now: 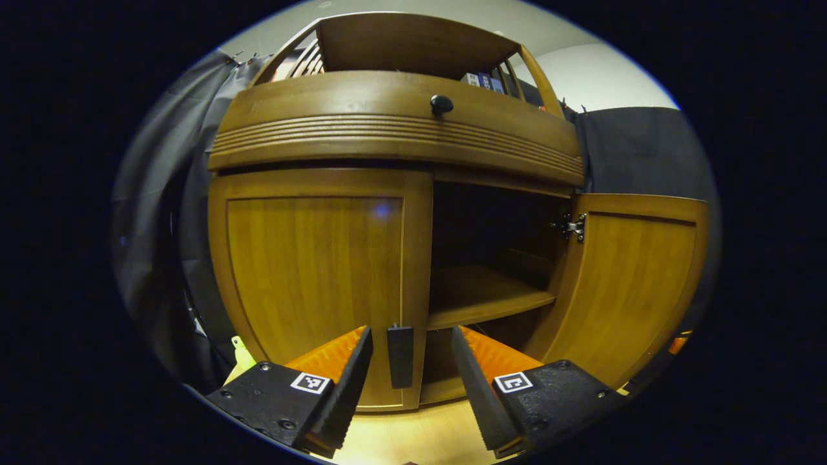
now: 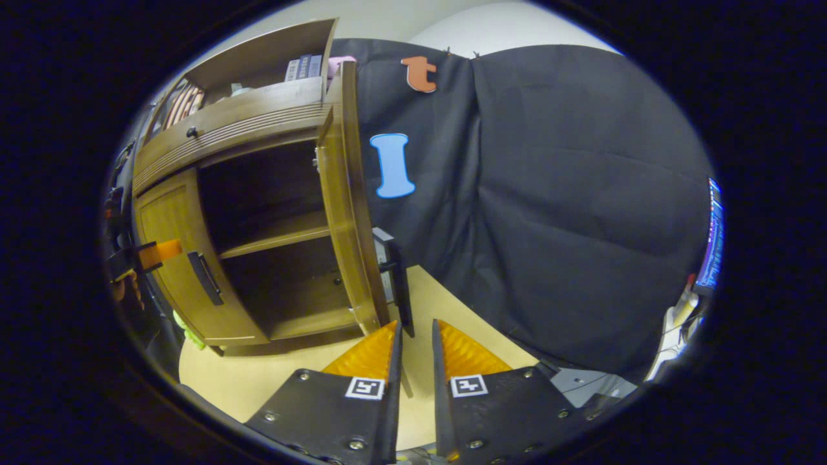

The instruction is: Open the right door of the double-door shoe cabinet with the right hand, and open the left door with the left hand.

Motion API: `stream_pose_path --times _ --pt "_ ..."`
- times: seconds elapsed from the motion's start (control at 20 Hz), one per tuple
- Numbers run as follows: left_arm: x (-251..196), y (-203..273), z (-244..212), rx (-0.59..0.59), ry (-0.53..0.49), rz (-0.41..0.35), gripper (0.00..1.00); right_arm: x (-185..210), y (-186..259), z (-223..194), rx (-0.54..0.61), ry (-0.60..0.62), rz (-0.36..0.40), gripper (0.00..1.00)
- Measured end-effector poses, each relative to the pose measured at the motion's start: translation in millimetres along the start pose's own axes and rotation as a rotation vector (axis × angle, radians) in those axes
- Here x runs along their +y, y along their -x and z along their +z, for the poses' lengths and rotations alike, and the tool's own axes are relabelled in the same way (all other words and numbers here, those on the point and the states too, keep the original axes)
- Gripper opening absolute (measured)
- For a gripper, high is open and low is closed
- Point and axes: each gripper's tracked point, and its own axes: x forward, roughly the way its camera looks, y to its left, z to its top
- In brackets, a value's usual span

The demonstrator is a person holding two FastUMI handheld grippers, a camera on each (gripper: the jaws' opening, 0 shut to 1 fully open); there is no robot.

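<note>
Left door [image 1: 316,284] of the shoe cabinet [image 1: 394,129] stays closed; its rigid handle [image 1: 400,355] sits between the wide-spread left gripper [image 1: 411,361] fingers, untouched. Grip there; expect hinge resistance. Right door [image 2: 345,194] stands open; right gripper [image 2: 415,345], narrow and empty, hovers beside it.

Left gripper view close, square-on to cabinet [image 1: 400,129]; right gripper view oblique.

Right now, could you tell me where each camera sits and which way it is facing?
Left gripper view: rides the left gripper, facing the cabinet front; its open fingers straddle the closed left door's handle.
Right gripper view: rides the right gripper, beside the open right door, facing its edge and the cloth wall; fingers apart, holding nothing.
Shared: the cabinet's inner shelf, left door, right door.
</note>
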Motion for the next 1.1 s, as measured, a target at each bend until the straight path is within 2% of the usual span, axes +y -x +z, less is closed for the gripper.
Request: stream_pose_path --times 0.3,0.45,0.5,0.65,0.8,1.1 --pt "11.0 -47.5 -36.9 0.092 0.024 0.033 0.76 -14.1 6.9 -4.5 0.006 -0.016 -0.061 0.23" --pt "21.4 -61.0 -45.0 0.102 0.018 0.063 0.53 -8.4 8.0 -4.7 0.009 -0.033 -0.055 0.23" --pt "18.6 -63.3 -45.2 0.095 0.025 0.05 0.51 -5.0 7.5 -6.1 0.012 -0.03 -0.048 0.23" --pt "18.1 -66.3 -45.6 0.077 0.023 0.048 0.37 8.2 4.4 -4.8 0.021 -0.01 -0.024 0.23" --pt "17.4 -63.6 -44.1 0.066 0.025 0.034 0.33 23.9 3.1 -2.8 0.02 -0.003 0.019 0.23" --pt "16.1 -42.5 -46.8 0.068 0.044 0.025 0.33 53.7 -5.3 1.2 0.019 0.019 0.098 0.23"
